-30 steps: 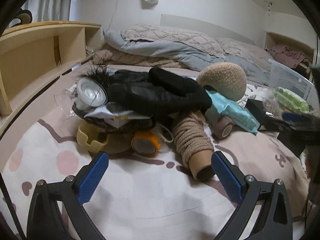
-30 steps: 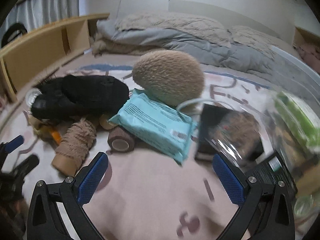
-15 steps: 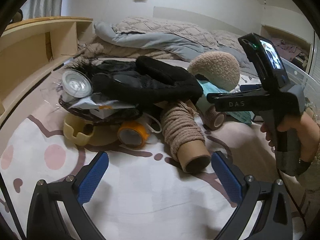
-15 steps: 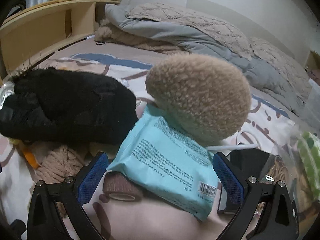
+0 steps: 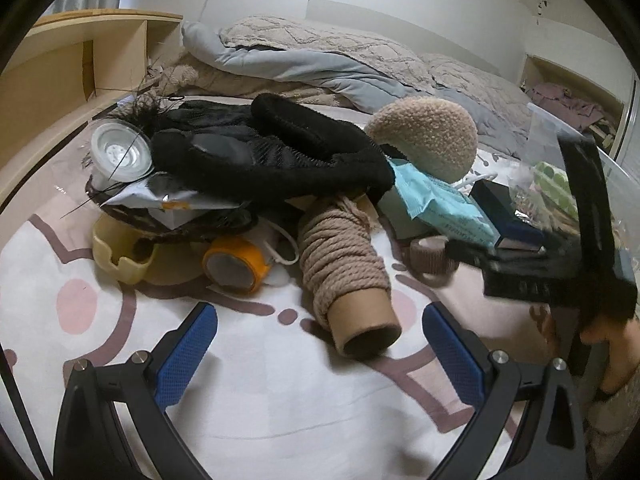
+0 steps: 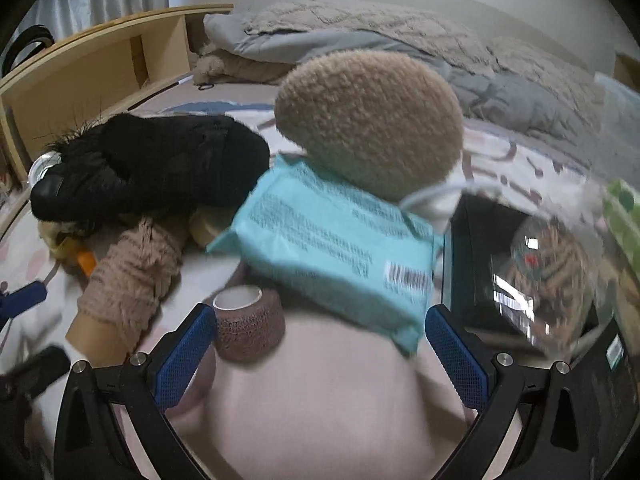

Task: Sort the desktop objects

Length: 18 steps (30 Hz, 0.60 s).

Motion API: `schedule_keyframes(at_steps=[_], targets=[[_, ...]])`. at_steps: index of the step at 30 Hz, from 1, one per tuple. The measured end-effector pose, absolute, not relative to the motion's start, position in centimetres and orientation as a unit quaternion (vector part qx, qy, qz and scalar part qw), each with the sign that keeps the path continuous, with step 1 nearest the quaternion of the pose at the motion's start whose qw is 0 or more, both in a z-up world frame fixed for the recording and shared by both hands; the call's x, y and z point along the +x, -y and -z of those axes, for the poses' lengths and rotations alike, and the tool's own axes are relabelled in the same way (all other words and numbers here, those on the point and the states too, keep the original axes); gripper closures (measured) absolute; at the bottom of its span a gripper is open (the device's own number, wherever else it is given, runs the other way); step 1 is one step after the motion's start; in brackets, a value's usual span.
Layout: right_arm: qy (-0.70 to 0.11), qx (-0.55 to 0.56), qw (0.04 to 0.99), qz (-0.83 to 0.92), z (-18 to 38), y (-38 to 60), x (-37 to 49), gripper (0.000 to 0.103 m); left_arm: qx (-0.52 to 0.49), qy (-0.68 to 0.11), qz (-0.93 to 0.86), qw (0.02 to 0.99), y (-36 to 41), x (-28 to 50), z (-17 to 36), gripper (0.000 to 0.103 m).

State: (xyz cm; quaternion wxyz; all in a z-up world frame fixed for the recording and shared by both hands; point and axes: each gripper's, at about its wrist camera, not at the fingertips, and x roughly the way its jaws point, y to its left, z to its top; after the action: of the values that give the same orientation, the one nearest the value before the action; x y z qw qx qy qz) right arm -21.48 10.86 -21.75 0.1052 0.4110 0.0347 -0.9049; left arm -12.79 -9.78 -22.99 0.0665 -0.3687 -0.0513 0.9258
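Both tongs spread, empty. Right tongs (image 6: 320,344) nosing at blue wipes pack (image 6: 336,240), propped on bandage roll (image 6: 250,328) under fuzzy ball (image 6: 368,120). Risk: ball tumbling, roll skidding. Left tongs (image 5: 320,344) before rope spool (image 5: 344,264); may roll on bed

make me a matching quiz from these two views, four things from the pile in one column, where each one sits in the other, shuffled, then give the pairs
Things
1. teal wipes pack
2. rope spool
3. orange tape roll
4. brown bandage roll

Places
A. on its side, open cardboard end toward the left gripper
B. standing on end beside a fingertip of the right gripper
C. wedged under the beige plush ball
D. between the yellow holder and the rope spool

Pairs: 1-C, 2-A, 3-D, 4-B
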Motion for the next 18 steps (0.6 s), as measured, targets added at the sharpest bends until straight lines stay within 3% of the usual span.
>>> schedule_keyframes(at_steps=[9, 13, 18], targets=[[0.021, 0.455, 0.103, 0.884, 24.0, -13.0, -20.1, 0.0, -0.394, 0.077, -0.911, 0.096, 8.7, -14.2, 24.0, 0.002], [0.021, 0.45, 0.109, 0.886, 24.4, -13.1, -19.0, 0.0, -0.404, 0.079, -0.907, 0.093, 8.6, -14.7, 24.4, 0.019], [-0.005, 0.452, 0.1, 0.886, 24.7, -12.3, -18.6, 0.0, -0.409, 0.069, -0.905, 0.094, 8.1, -14.8, 24.6, 0.029]])
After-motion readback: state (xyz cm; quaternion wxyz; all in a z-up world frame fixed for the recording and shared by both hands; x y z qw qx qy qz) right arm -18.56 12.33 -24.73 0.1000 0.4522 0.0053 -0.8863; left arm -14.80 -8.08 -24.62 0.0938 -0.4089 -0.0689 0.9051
